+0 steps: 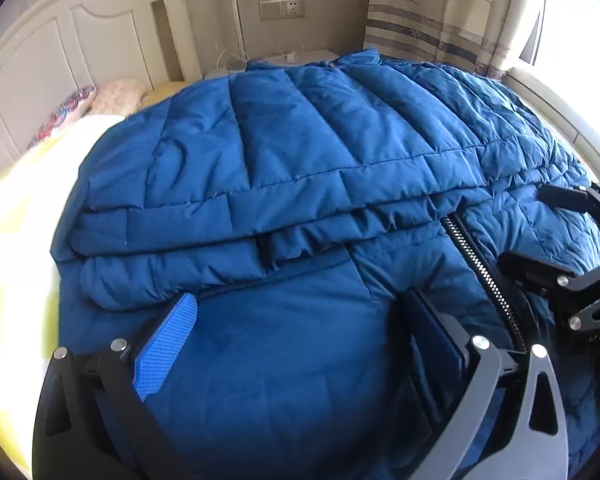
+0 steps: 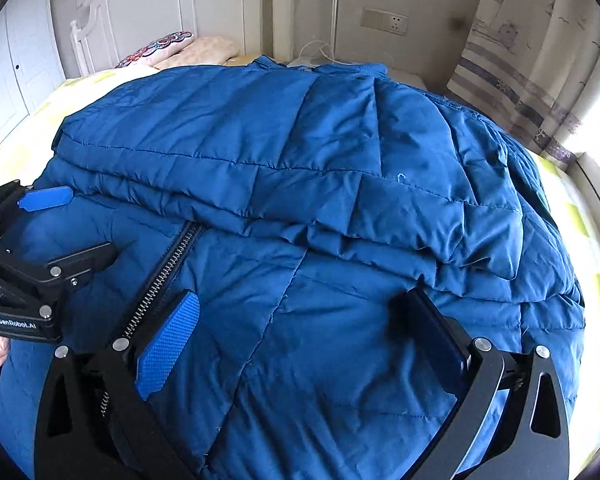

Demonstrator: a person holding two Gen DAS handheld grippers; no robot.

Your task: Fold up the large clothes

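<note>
A large blue quilted jacket (image 1: 300,152) lies on a bed, with folded layers stacked across its far part. It also fills the right wrist view (image 2: 320,184). Its zipper (image 1: 480,268) runs down the near part and shows in the right wrist view too (image 2: 164,276). My left gripper (image 1: 300,316) is open just above the near fabric, left of the zipper. My right gripper (image 2: 304,316) is open just above the fabric, right of the zipper. Each gripper shows in the other's view, the right one (image 1: 540,232) and the left one (image 2: 60,220), both open.
The bed has a yellow-and-white sheet (image 1: 16,248) under the jacket. Pillows (image 2: 180,50) and a white headboard (image 1: 80,36) are at the far left. A curtain (image 2: 520,80) and bright window (image 1: 572,40) are at the right. A wall socket (image 1: 282,9) and cables are behind.
</note>
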